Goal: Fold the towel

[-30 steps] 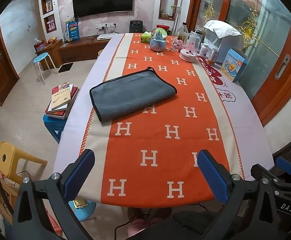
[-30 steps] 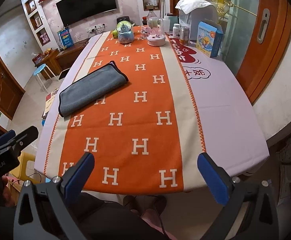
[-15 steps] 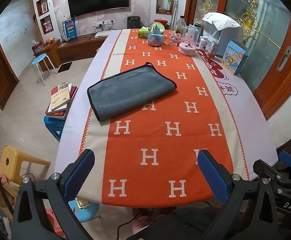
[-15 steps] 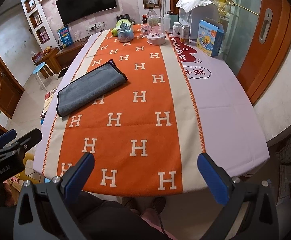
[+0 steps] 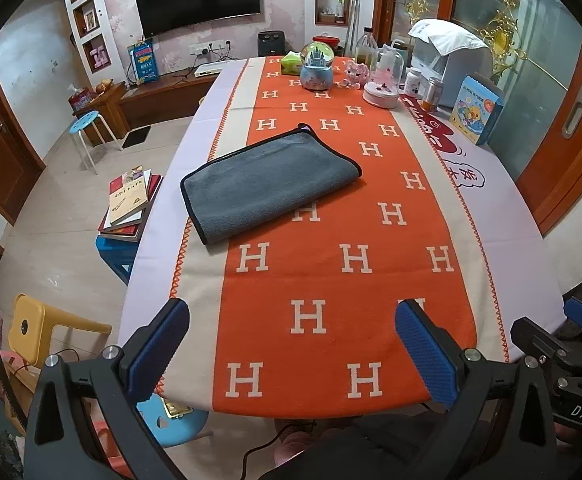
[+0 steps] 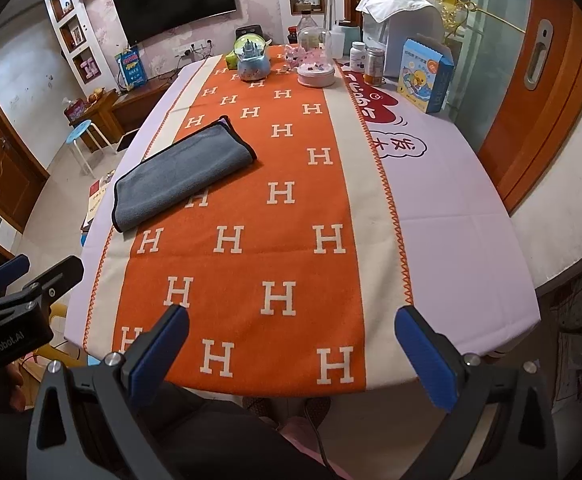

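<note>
Both pairs of jaws are held wide apart with nothing between them: the left gripper (image 5: 293, 346) and the right gripper (image 6: 293, 354) are poised over the near edge of the orange runner (image 5: 343, 248). The grey towel (image 5: 269, 184), already doubled over, is laid flat across the runner's left border, well beyond both grippers.
</note>
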`<move>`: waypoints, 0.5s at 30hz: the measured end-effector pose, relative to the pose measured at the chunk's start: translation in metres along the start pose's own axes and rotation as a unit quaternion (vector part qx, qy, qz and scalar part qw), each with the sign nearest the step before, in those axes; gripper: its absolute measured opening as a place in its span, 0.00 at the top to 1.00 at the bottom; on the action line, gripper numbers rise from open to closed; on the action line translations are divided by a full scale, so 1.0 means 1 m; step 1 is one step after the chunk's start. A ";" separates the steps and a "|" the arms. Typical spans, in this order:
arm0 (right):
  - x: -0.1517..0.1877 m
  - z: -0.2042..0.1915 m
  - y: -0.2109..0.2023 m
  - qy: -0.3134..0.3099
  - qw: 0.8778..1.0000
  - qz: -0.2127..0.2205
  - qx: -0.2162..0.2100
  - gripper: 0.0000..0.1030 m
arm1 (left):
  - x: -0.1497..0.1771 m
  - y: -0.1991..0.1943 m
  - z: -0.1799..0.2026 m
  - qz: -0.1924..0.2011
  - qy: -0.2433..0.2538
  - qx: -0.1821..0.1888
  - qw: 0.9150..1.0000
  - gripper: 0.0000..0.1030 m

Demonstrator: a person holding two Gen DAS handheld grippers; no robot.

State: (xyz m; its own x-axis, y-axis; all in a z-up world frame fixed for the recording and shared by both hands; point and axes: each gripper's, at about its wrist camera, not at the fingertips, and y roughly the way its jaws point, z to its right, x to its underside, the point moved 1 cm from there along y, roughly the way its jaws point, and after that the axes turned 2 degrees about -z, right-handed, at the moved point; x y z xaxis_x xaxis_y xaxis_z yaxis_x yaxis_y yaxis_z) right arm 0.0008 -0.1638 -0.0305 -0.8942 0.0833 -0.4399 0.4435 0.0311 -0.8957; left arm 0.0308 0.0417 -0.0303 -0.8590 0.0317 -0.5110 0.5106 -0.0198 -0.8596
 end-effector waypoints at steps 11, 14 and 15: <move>0.001 -0.001 0.004 0.000 1.000 -0.004 0.001 0.00 | 0.003 0.004 0.001 -0.005 0.006 0.002 1.000 0.01; 0.001 -0.001 0.005 -0.001 1.000 -0.004 0.001 0.00 | 0.004 0.004 0.001 -0.005 0.008 0.001 1.000 0.01; 0.001 -0.001 0.005 -0.001 1.000 -0.004 0.001 0.00 | 0.003 0.004 0.002 -0.004 0.007 0.003 1.000 0.01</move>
State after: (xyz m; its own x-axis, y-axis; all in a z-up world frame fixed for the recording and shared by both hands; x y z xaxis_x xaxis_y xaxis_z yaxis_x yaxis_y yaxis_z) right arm 0.0024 -0.1624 -0.0358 -0.8982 0.0812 -0.4320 0.4354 0.0292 -0.8998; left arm 0.0301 0.0400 -0.0354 -0.8628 0.0457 -0.5034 0.5028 -0.0245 -0.8640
